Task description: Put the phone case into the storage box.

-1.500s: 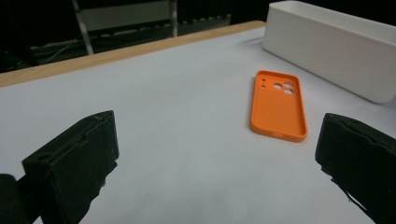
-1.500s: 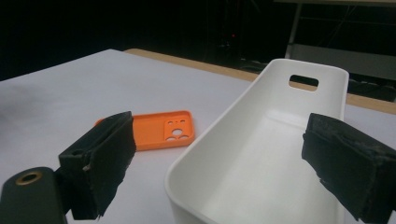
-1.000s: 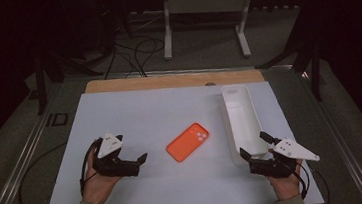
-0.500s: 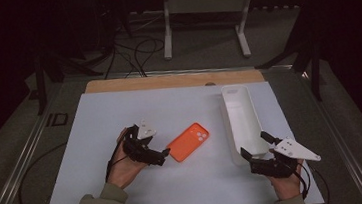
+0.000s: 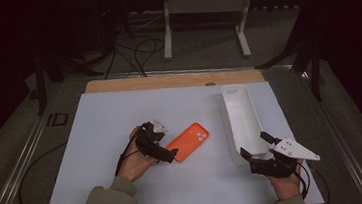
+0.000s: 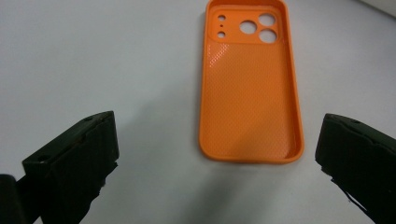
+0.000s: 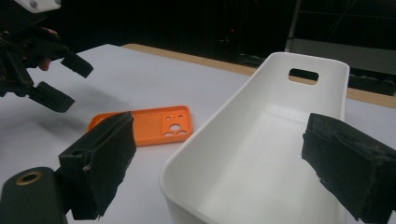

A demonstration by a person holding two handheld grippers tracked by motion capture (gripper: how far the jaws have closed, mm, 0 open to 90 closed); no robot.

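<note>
The orange phone case (image 5: pixel 189 141) lies flat on the white worktop (image 5: pixel 97 140), open side up, its camera cut-outs at the far end and its short plain end turned toward the person. That end is the natural place to take it, and the left hand-held gripper (image 5: pixel 166 155) is lined up on exactly that edge: in the left gripper view the case (image 6: pixel 250 84) sits ahead of the two black jaws, which stand wide apart with nothing between them. Judging by the framing, the gripper is near the case's near end but not touching it — the approach looks to be the step in hand, with the grasp itself not yet made.

Just beside the case, on the person's right, stands a long white bin (image 5: pixel 241 121), empty, with a slot handle in its far wall. It seems a likely place for the case to go, being the one container within reach.

The right hand-held gripper (image 5: pixel 254 151) hovers at the bin's near end, its jaws also spread and holding nothing; its own view looks along the bin's (image 7: pixel 261 140) hollow. Placed so, it may be there to steady the bin — or simply waiting out of the way.
</note>
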